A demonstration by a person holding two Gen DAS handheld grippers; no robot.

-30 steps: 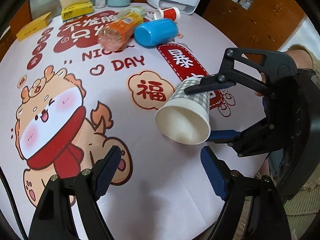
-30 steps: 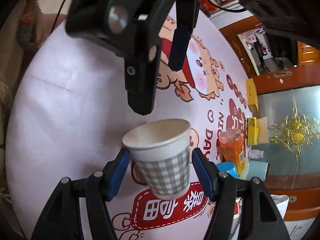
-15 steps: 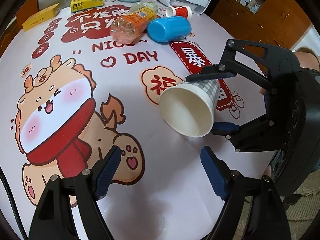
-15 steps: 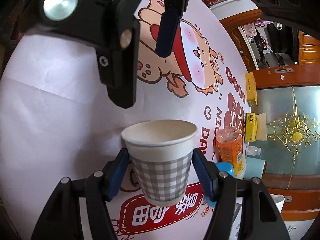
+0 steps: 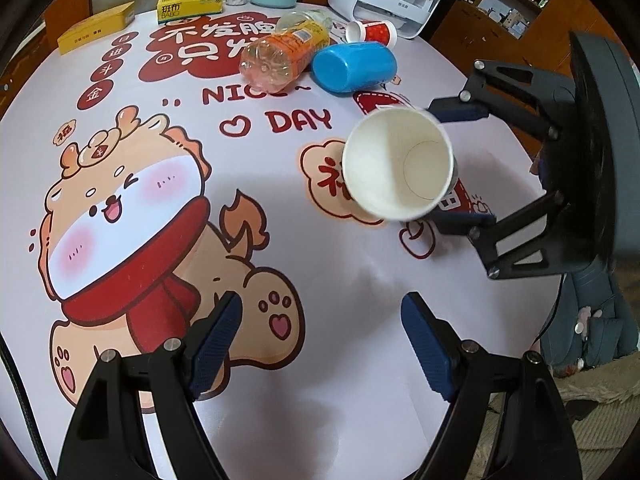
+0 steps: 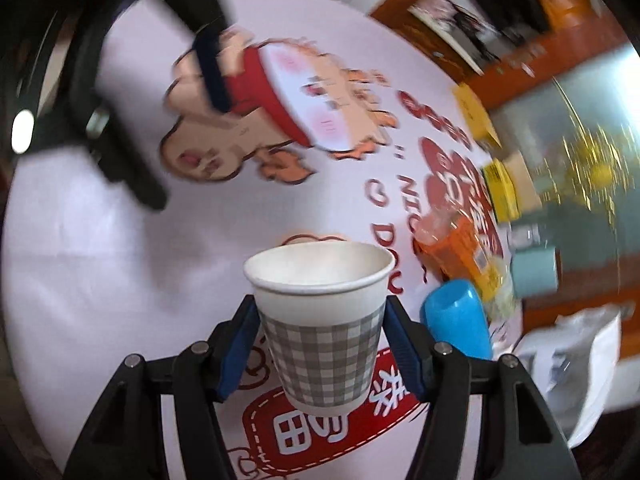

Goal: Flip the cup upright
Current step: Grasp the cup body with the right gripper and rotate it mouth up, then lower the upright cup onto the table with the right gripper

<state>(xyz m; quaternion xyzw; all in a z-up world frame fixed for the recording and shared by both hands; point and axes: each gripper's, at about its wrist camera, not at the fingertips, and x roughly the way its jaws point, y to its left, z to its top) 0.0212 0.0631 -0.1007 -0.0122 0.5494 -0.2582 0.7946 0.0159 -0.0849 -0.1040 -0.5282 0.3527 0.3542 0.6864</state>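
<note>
1. The right gripper is closed on the grey-checked white paper cup, its 2 blue pads pressed to the cup's sides; the cup sits low and centre in the right wrist view, mouth up.
2. The left gripper stands wide open and holds nothing, at the bottom of the left wrist view.
3. Risk: thin paper walls may buckle if the squeeze tightens.
4. Risk: whether the base touches the printed white tablecloth cannot be told; an early release could topple the cup.
5. Risk: the lying blue plastic tumbler, just right of the cup, could be knocked.
</note>
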